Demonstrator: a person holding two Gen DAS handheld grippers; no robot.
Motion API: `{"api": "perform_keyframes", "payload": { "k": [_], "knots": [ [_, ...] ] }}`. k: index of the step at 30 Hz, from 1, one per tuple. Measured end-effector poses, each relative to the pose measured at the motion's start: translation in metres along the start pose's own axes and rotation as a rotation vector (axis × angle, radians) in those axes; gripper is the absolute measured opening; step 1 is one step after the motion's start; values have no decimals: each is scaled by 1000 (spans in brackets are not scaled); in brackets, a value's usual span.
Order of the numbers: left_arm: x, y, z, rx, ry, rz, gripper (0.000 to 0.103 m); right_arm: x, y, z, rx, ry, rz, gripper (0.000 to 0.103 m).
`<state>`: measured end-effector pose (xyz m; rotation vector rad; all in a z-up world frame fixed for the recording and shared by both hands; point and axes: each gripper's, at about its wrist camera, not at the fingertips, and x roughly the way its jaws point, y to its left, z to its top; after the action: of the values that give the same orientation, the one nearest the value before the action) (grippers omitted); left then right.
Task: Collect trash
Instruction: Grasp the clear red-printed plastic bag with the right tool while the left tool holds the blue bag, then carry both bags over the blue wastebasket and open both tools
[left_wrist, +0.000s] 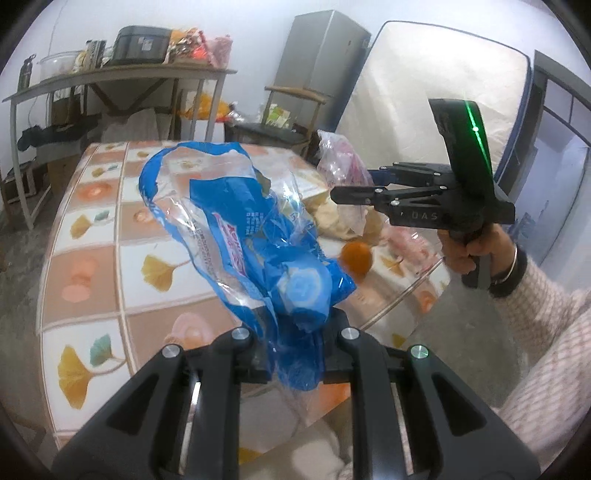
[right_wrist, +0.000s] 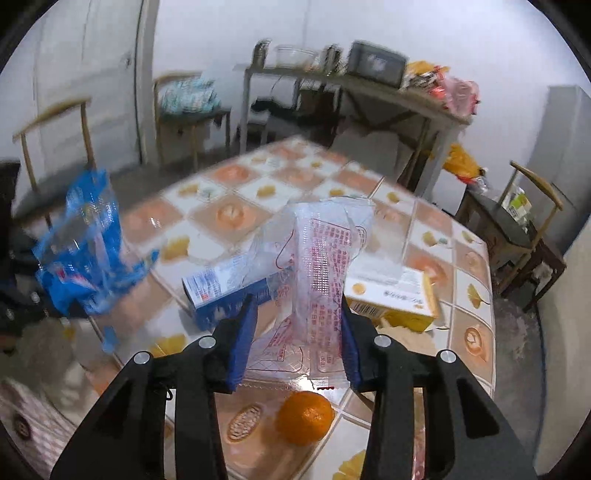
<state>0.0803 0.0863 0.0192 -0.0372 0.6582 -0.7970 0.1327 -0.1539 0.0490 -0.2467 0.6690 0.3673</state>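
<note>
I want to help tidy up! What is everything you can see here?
blue bag: one, blue and clear, held up in the left tool
clear bag: one, clear with red print, between the right tool's pads
orange: one, orange, on the table
blue box: one, lying on the table
yellow box: one, lying on the table
table: one, tiled cloth with leaves
chairs: several, around the table
left tool: black
right tool: black, blue pads
hand: holding the right tool
</note>
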Motion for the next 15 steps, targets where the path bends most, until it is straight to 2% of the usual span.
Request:
{"api": "perform_keyframes", "payload": {
  "k": [5,8,12,15],
  "knots": [
    [1,-19,28,62,-56,-56,14,-38,-16,-3,159,-125,29,41],
    [15,-31,57,98,-54,-113,14,-60,-25,-11,243,-195,16,41],
    [43,-66,98,180,-22,-202,14,-101,-50,-36,351,-286,-59,41],
    [75,-109,124,294,10,-253,14,-135,-80,-60,439,-338,-134,41]
  ]
}}
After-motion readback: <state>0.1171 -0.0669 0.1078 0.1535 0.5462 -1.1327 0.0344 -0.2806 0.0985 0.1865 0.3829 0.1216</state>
